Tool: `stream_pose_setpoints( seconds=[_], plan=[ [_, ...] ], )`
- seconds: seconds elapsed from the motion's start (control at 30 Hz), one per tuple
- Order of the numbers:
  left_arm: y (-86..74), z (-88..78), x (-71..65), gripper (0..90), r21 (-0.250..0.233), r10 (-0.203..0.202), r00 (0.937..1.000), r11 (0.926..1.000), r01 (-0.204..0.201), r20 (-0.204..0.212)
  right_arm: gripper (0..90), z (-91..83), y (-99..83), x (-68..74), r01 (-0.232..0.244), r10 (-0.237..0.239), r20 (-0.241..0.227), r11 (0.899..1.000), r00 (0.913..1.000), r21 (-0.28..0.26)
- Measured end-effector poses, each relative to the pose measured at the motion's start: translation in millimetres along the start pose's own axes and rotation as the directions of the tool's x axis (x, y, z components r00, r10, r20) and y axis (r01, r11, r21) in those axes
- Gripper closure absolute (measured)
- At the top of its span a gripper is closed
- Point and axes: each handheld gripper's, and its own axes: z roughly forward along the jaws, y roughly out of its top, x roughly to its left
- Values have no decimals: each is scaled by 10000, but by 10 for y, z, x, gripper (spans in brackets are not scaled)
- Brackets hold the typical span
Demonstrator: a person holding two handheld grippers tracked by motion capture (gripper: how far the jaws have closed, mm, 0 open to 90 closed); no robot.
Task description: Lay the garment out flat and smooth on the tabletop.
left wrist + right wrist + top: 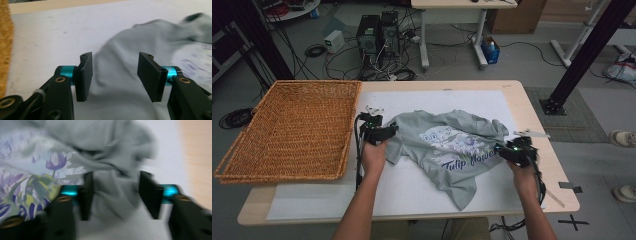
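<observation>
Grey cotton T-shirt [447,150], crumpled and printed with purple tulips and the words "Tulip flower", is seen at the centre of the high view, lying on a white sheet [412,192] spread over a pale wooden bench [539,130]. A wide woven wicker basket [292,130] is set at the left of the frame, its near corner overhanging the bench edge.

Both tools are placed at the shirt's edges. The left tool [388,131] is held at the shirt's left edge, centre-left of the frame; in the left gripper view its black jaws stand apart, with grey cloth lying between them but not pressed by the pads. The right tool [501,151] is held at the shirt's right edge. In the right gripper view, which is blurred, a raised fold of cloth sits between the jaws; whether the pads press on it cannot be told.

The step in hand is judged to be gripping the shirt at two edges so that it can be lifted or spread. For this to go well, one layer of a hem or sleeve edge should be taken rather than a bunched fold, and both tools should be closed fully before any pull, so that the cloth is not dragged across the sheet.

The fabric looks soft and thin, heavily wrinkled, with one corner trailing toward the lower centre of the frame.
</observation>
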Motion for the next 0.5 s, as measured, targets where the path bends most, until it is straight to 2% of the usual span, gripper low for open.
stream_pose_setpoints(
  seconds=[0.03, 0.1, 0.2, 0.27, 0.33, 0.37, 0.4, 0.47, 0.5],
  plan=[
    [-55, -23, -65, 455, -23, 87, 9998, 10000, -86, 189, 709, 76, 12, 27, 306, -310, 175, 9992, 9994, 256],
    [-174, -38, -189, 454, 59, 297, 9971, 9995, -302, 701, 799, 55, 26, 48, 272, -278, 209, 9992, 9994, 292],
    [-369, -36, -329, 453, 248, 304, 9909, 9991, -339, 1312, 836, -160, -145, 113, 810, -818, 172, 9958, 9965, 419],
    [-477, -17, -401, 451, 476, 364, 9864, 9979, -445, 1604, 837, -399, -372, 144, 670, -657, -422, 9973, 9969, 295],
    [-517, -5, -437, 450, 585, 376, 9842, 9971, -484, 1730, 836, -669, -603, 220, 904, -879, -912, 9956, 9919, 227],
    [-561, 22, -490, 448, 650, 375, 9802, 9966, -510, 1944, 831, -790, -681, 239, 924, -899, -1075, 9956, 9901, 184],
    [-563, 44, -515, 446, 688, 336, 9789, 9965, -484, 2017, 795, -894, -720, 237, 820, -819, -1226, 9966, 9891, -47],
    [-554, 107, -564, 425, 753, 207, 9771, 9965, -374, 2116, 665, -1042, -686, 171, 290, -373, -1366, 9977, 9899, -618],
    [-548, 137, -584, 400, 844, 179, 9783, 9958, -360, 2063, 642, -1089, -628, 134, 117, -237, -1296, 9957, 9913, -921]
  ],
)
